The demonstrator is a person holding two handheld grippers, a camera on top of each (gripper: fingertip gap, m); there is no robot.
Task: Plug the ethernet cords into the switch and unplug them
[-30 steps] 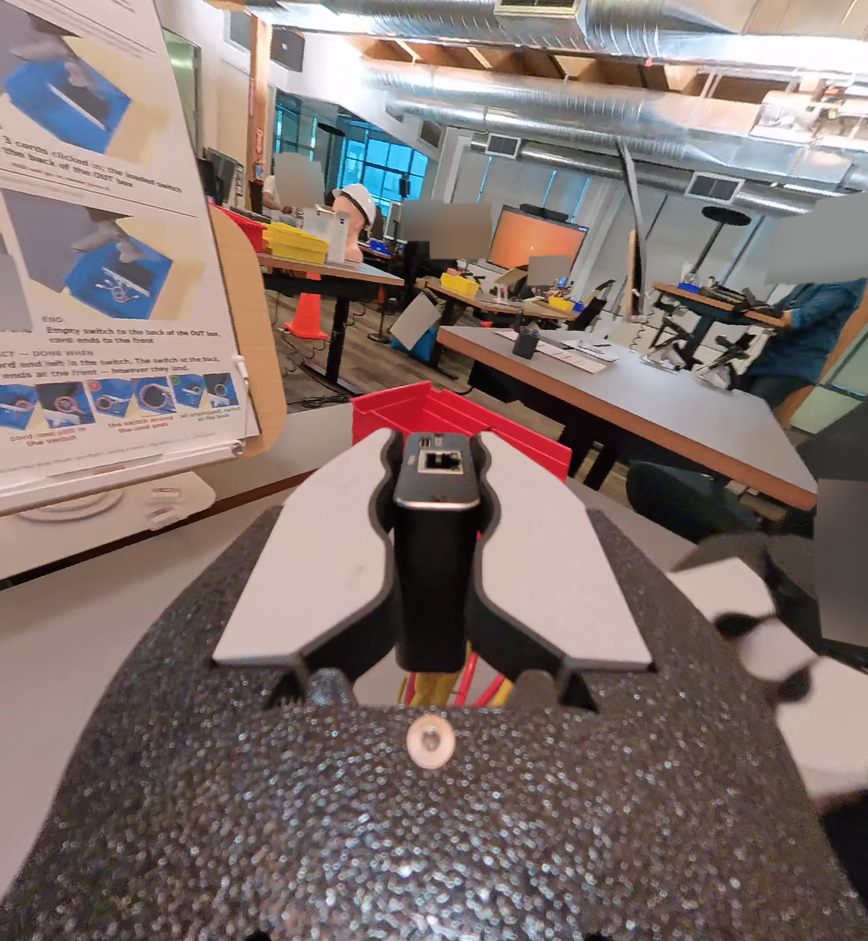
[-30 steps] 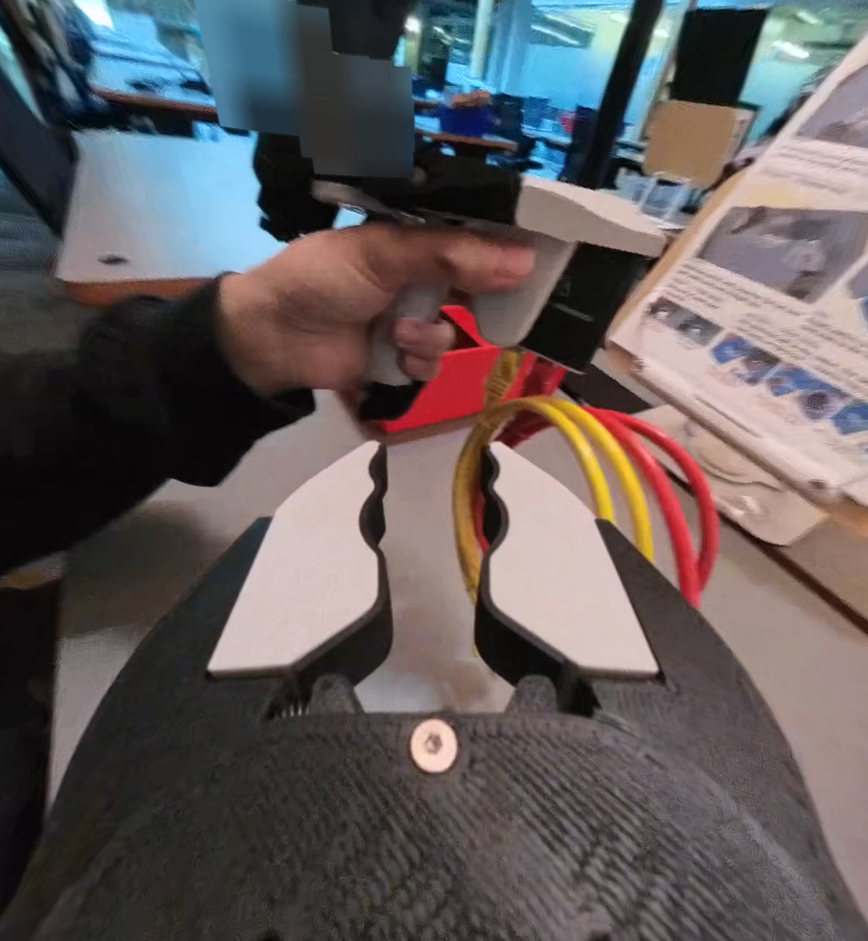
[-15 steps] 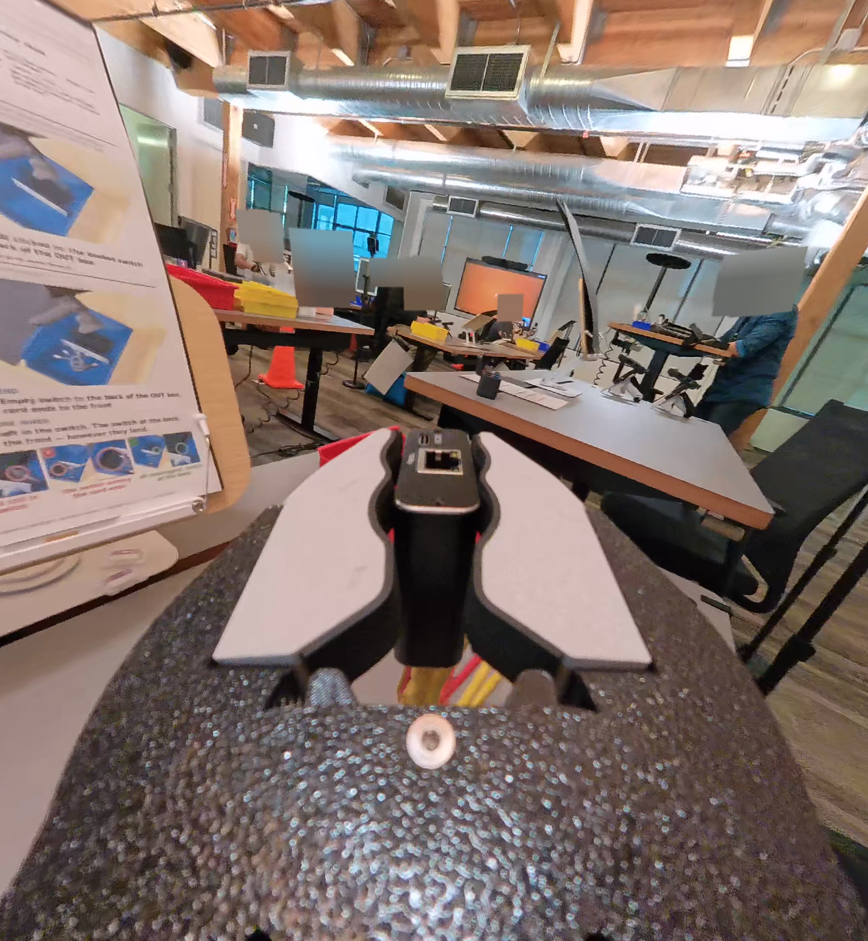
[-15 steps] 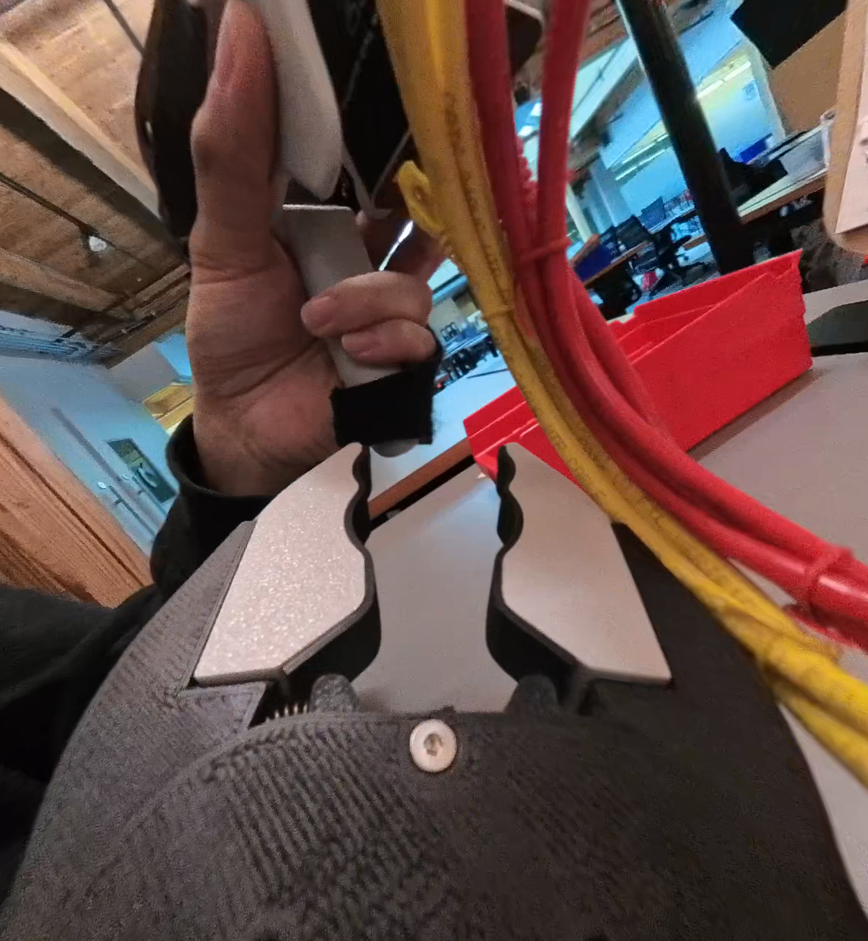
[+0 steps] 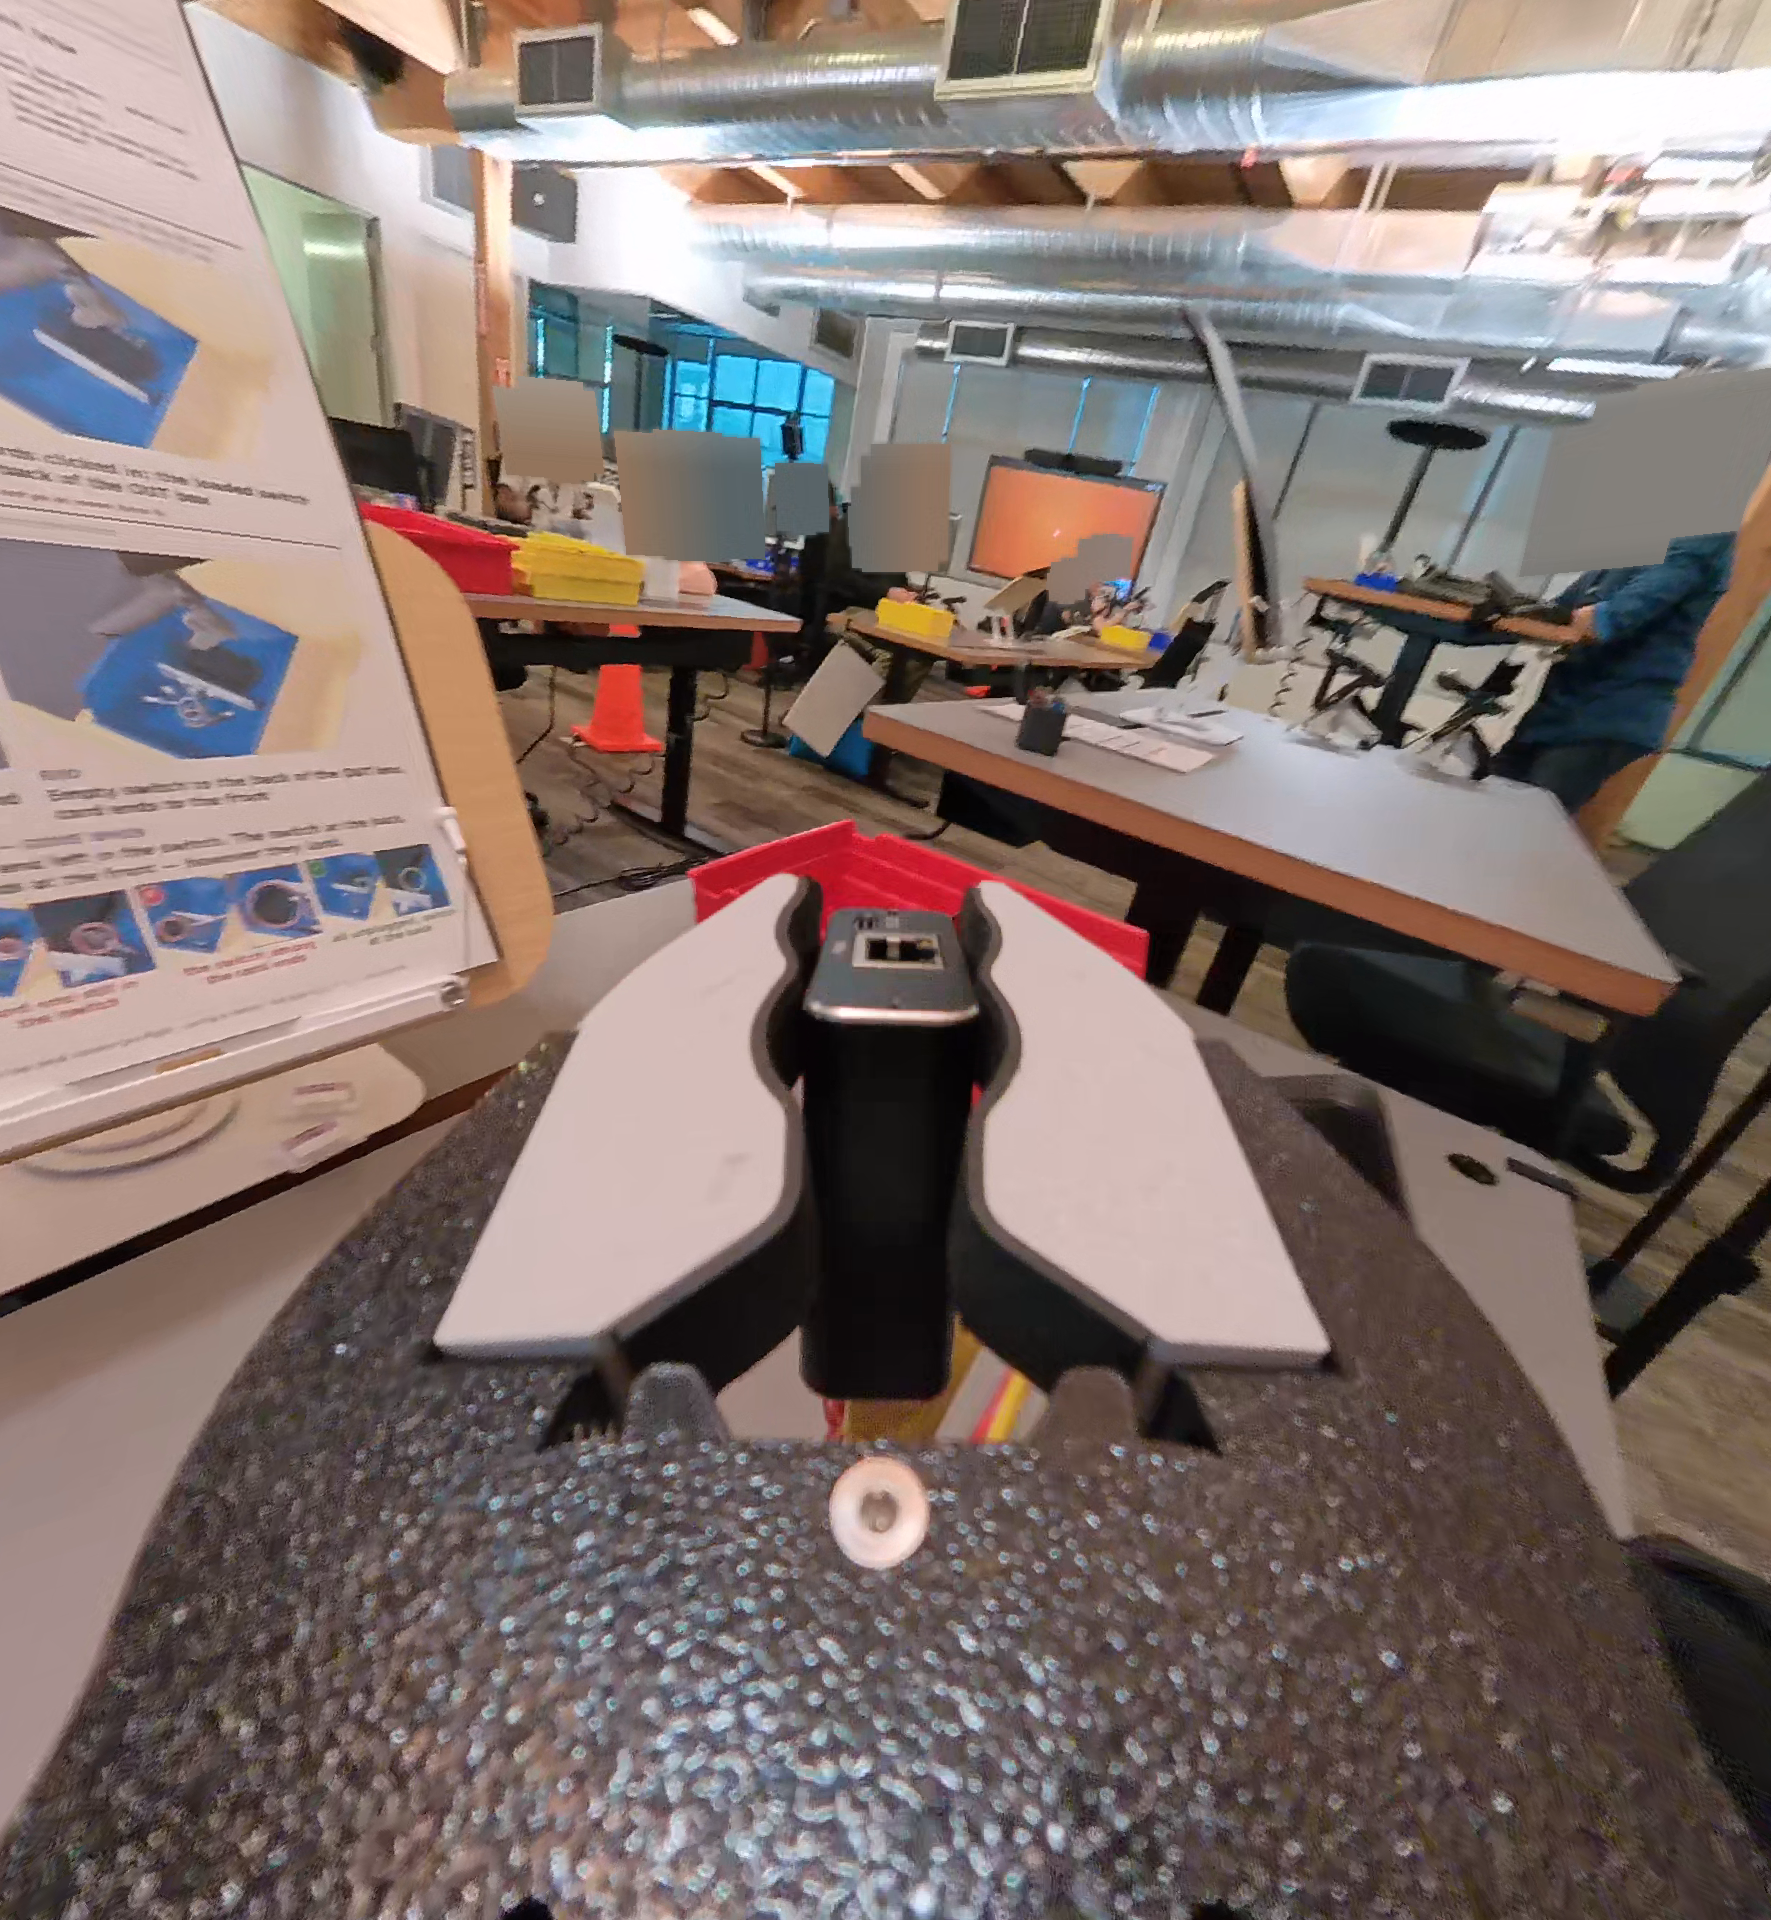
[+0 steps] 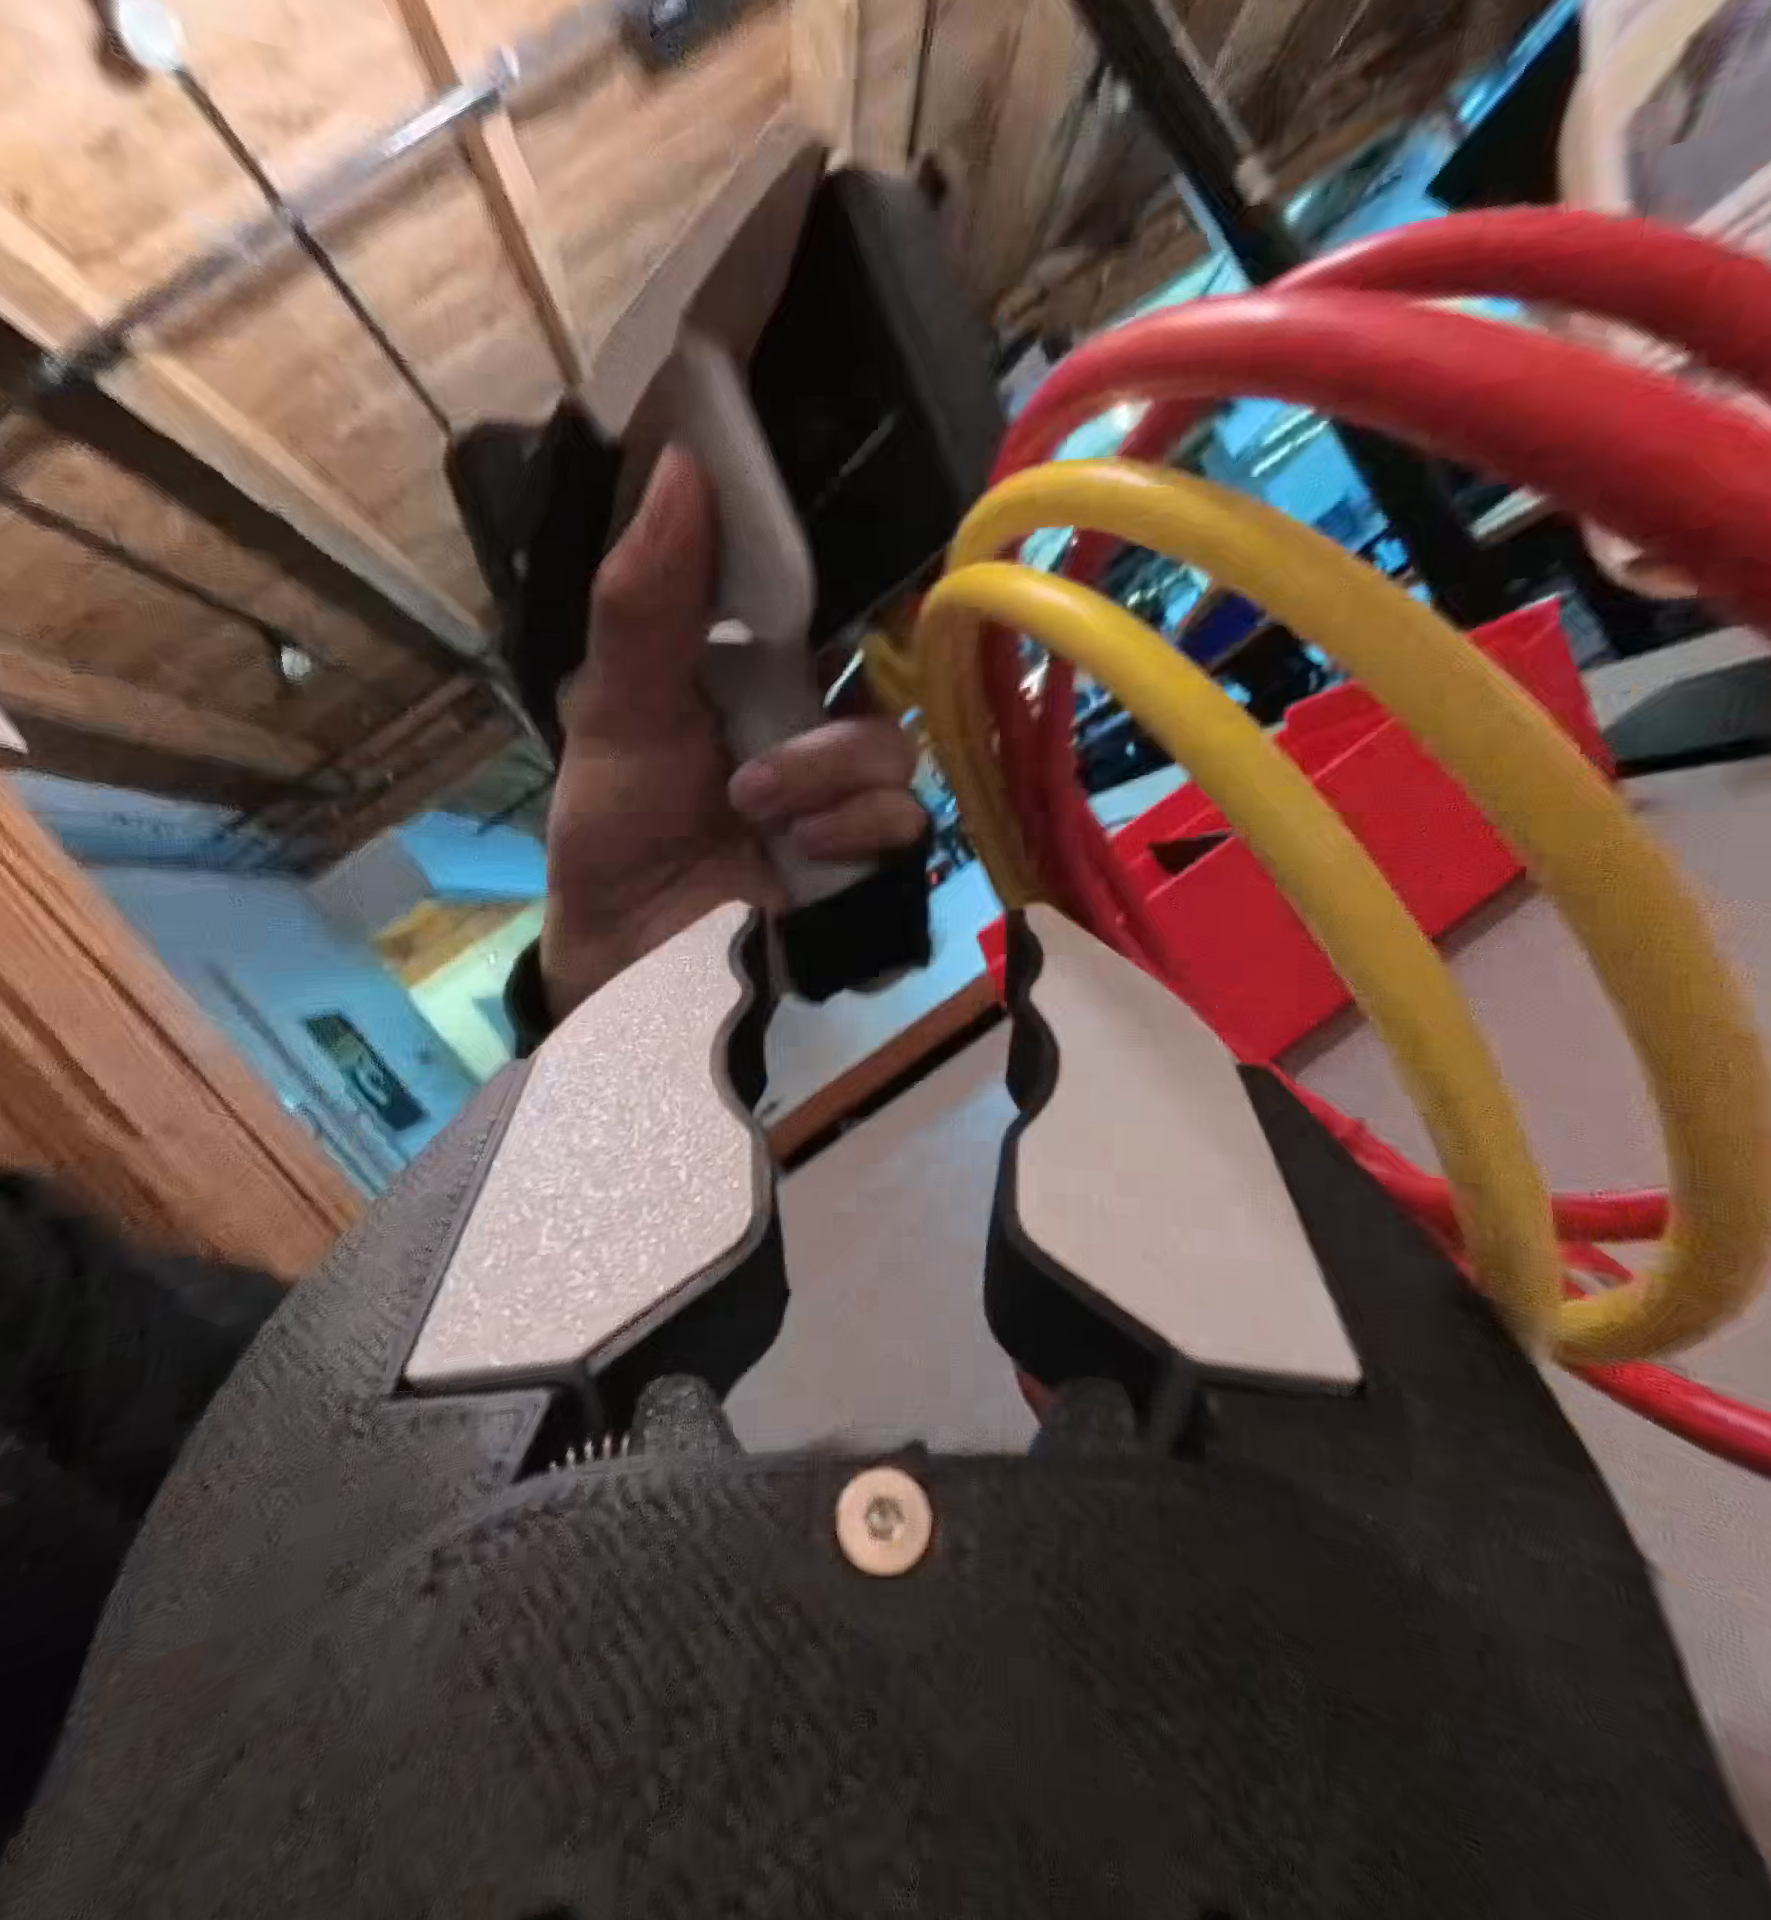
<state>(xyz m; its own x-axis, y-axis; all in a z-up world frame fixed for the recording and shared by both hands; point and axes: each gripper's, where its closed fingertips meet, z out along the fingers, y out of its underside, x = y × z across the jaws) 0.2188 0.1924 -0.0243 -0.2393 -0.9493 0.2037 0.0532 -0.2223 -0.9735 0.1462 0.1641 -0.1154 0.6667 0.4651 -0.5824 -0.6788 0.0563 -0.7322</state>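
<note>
In the left wrist view my left gripper [image 5: 886, 925] is shut on a black switch [image 5: 886, 1164], held lengthwise between the fingers above the table, with one port on its far end. Yellow and red cord bits [image 5: 995, 1392] show under it. In the right wrist view my right gripper [image 6: 881, 935] is open and empty, looking up from below at the hand [image 6: 652, 748] that holds the left gripper. Looped yellow cords [image 6: 1380, 831] and red cords [image 6: 1483, 353] hang from the raised switch, right of and over my right finger [image 6: 1151, 1195].
A red bin [image 5: 922, 883] stands on the grey table [image 5: 81, 1455] just beyond the switch; it also shows in the right wrist view [image 6: 1359, 873]. An instruction board on a stand [image 5: 164, 582] is at the left. Desks, chairs and people fill the room behind. My hands' fingertips stand some 12 cm from each other.
The left gripper, with the switch, tipped down a little after rising. The right gripper moved under the raised switch and tilted up; the cord loops now hang to its right.
</note>
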